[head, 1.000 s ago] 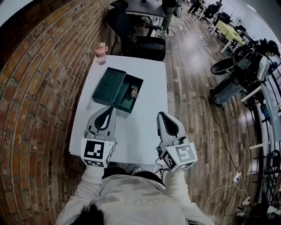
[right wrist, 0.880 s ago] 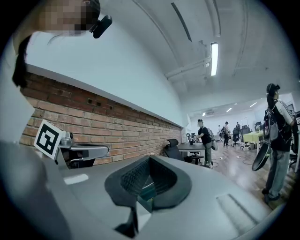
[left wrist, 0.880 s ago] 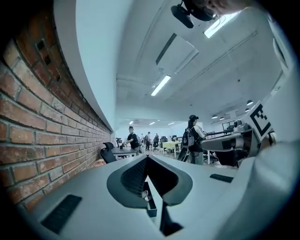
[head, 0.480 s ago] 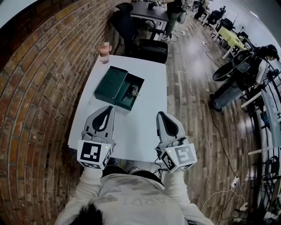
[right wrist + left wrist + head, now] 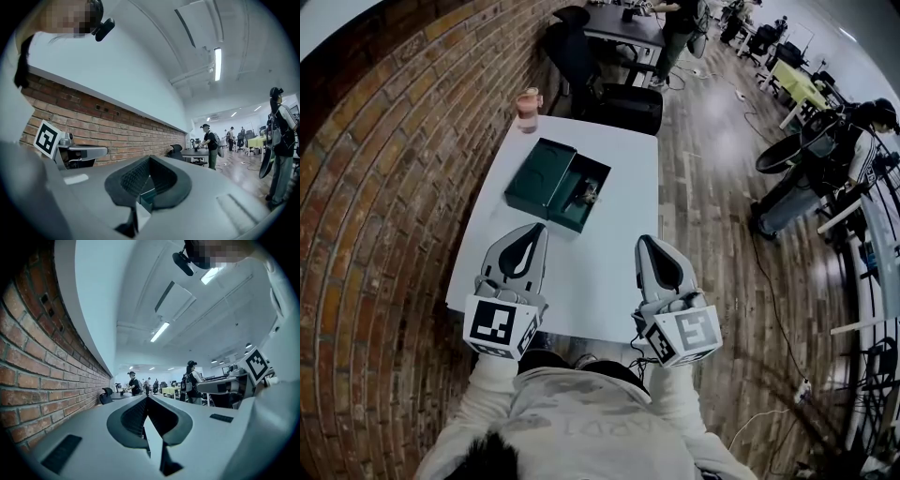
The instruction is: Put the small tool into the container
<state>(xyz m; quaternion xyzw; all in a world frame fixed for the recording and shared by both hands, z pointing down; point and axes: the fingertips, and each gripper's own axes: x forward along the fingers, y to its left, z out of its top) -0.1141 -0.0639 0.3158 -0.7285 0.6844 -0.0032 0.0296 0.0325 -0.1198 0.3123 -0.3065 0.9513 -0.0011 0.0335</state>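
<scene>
Head cam steep down on table [image 5: 619, 206], gripper views level, share brick wall [image 5: 117, 126]

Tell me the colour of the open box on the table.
The box is dark green, lid and tray alike; the head view shows it best.

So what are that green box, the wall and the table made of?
The green box looks like thin painted metal or hard plastic: flat panels, crisp edges, matte dark green; too far to settle which. The wall is red brick, with mortar lines showing throughout. The table has a smooth white top, probably laminate.
</scene>
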